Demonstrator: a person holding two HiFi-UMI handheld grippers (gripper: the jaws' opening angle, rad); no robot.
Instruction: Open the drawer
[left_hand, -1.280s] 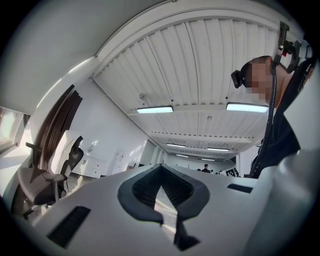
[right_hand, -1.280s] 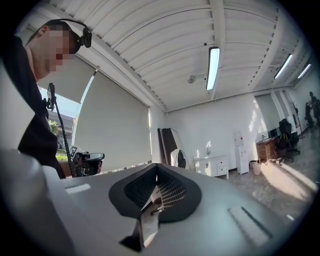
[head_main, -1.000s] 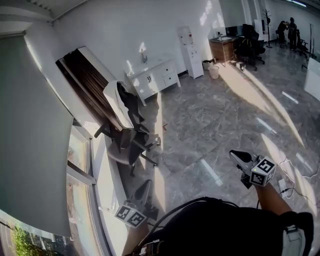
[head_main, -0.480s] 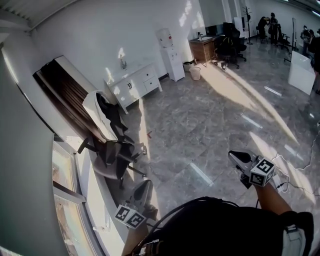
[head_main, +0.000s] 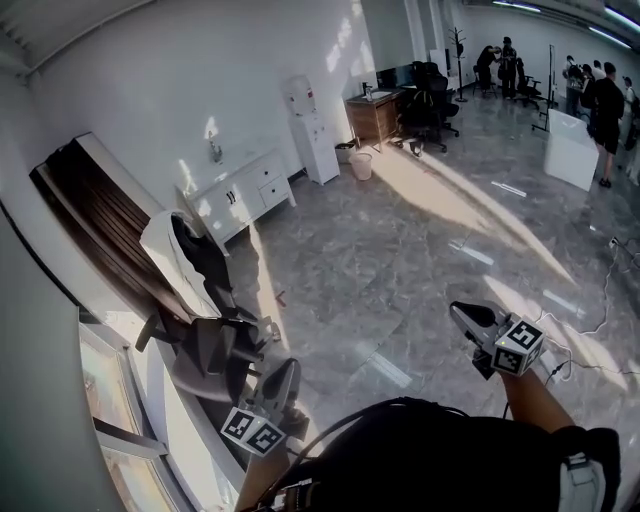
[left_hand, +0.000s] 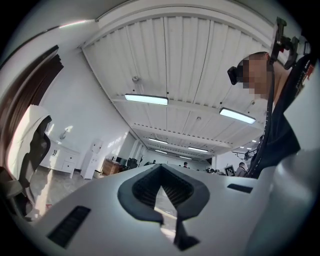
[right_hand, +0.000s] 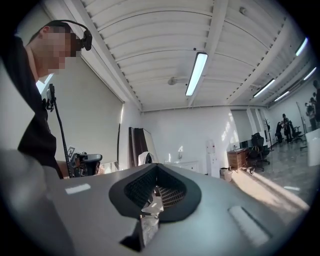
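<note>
Two hand-held grippers, each with one cube of black-and-white square markers. The left gripper (head_main: 287, 370) is near left, above the floor edge by the window, with its jaws pressed together and nothing between them. The right gripper (head_main: 463, 313) is near right, over bare floor, with jaws likewise together and empty, and a forearm behind it. The marker patterns are the only print on them, no letters.

The task's drawer sits in one long white low cabinet with dark handles (head_main: 238, 196), against the far-left white wall and well apart from both grippers. The drawer fronts look flush with the cabinet but are too small to count. One small lamp-like item stands on the cabinet top.

Just right of the cabinet is one white upright water dispenser (head_main: 305, 128) with a small red mark that is unreadable. Further right are one round white waste bin (head_main: 360, 165) and one brown wooden desk (head_main: 373, 112) with a monitor and dark office chairs beside it.

One dark office chair with a white cloth over its back (head_main: 190, 285) stands near left, between the left gripper and the cabinet. One dark brown slatted panel (head_main: 95, 215) leans on the left wall behind it.

The grey marble-pattern floor (head_main: 400, 250) has sunlit stripes across it. Several people stand far right by a white counter (head_main: 570, 150). The gripper views show long ceiling light strips, at least five in all.
</note>
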